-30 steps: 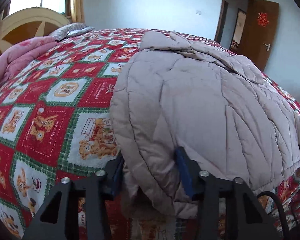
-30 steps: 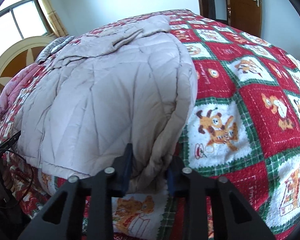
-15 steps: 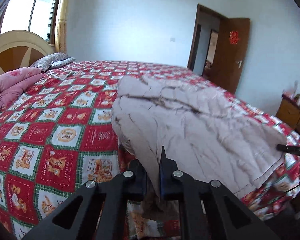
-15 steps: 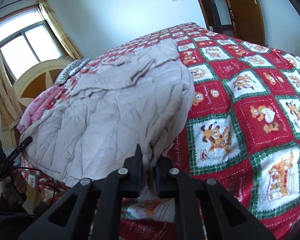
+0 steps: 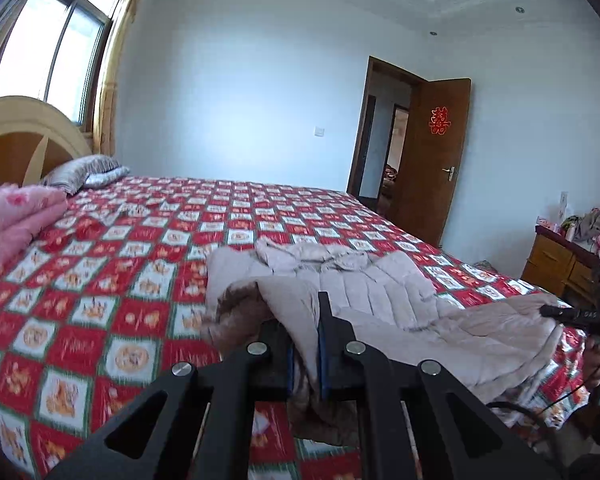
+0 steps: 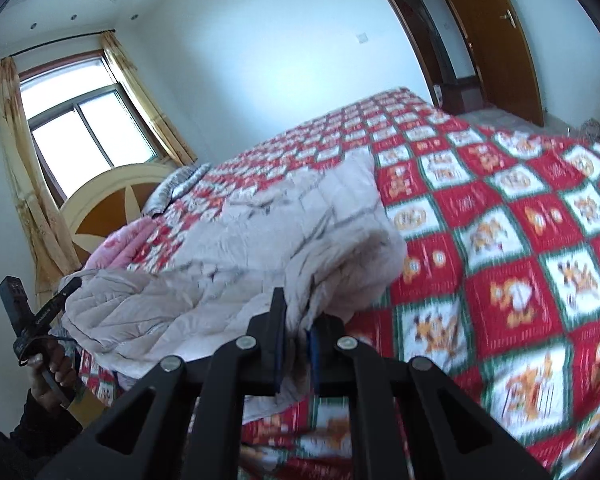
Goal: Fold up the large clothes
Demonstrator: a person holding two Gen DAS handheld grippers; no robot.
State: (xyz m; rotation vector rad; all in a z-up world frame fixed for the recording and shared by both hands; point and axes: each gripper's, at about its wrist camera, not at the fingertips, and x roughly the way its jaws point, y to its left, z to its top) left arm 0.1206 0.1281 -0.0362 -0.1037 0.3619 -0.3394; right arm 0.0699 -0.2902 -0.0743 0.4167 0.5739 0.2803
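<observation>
A large beige quilted coat (image 5: 384, 292) lies across the near side of a bed with a red, white and green patterned cover (image 5: 112, 272). My left gripper (image 5: 305, 344) is shut on the coat's near hem at one corner, and the cloth hangs lifted off the bed. My right gripper (image 6: 296, 340) is shut on the coat (image 6: 260, 240) at the opposite hem corner, also raised. Between the two grips the hem sags toward the bed edge. Each view shows the other gripper held by a hand at its outer edge.
A pink folded quilt (image 5: 12, 220) and a grey pillow (image 5: 84, 174) lie by the wooden headboard (image 5: 24, 148). An open brown door (image 5: 436, 156) is at the far right. A wooden cabinet (image 5: 560, 264) with clutter stands beside the bed.
Both grippers closed on the coat's hem and rose, lifting its near edge off the bed. Both views tilted up, so the walls, door and window now fill the upper part.
</observation>
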